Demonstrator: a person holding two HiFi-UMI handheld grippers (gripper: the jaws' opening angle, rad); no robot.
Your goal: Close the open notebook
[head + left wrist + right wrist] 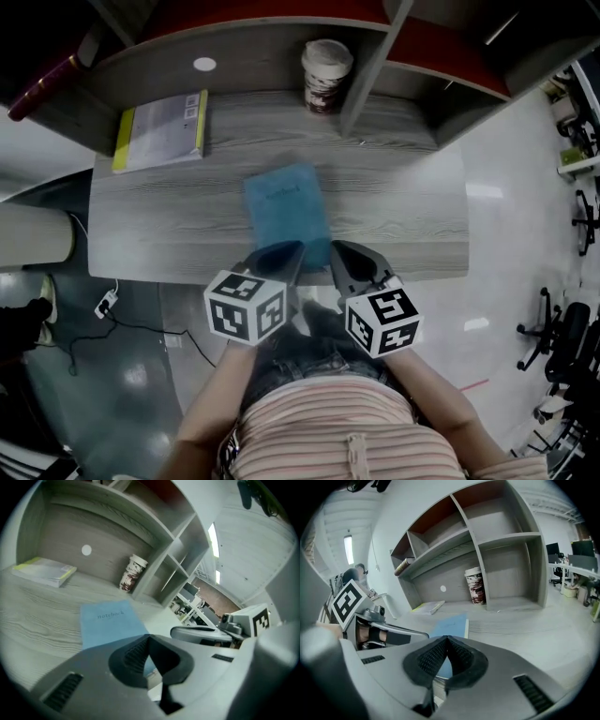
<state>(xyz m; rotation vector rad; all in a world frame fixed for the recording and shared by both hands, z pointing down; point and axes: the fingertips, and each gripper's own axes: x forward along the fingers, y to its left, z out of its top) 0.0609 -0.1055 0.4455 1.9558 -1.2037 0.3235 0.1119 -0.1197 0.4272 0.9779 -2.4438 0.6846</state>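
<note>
The left gripper (149,638) and right gripper (446,638) fingers are pressed together, empty, near the flat blue notebook (286,208) on the wood-grain bench (403,216).

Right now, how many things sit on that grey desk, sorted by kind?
Books: 2, the blue notebook and the yellow-edged book
Cups: 1, the paper cup
Total: 3
</note>
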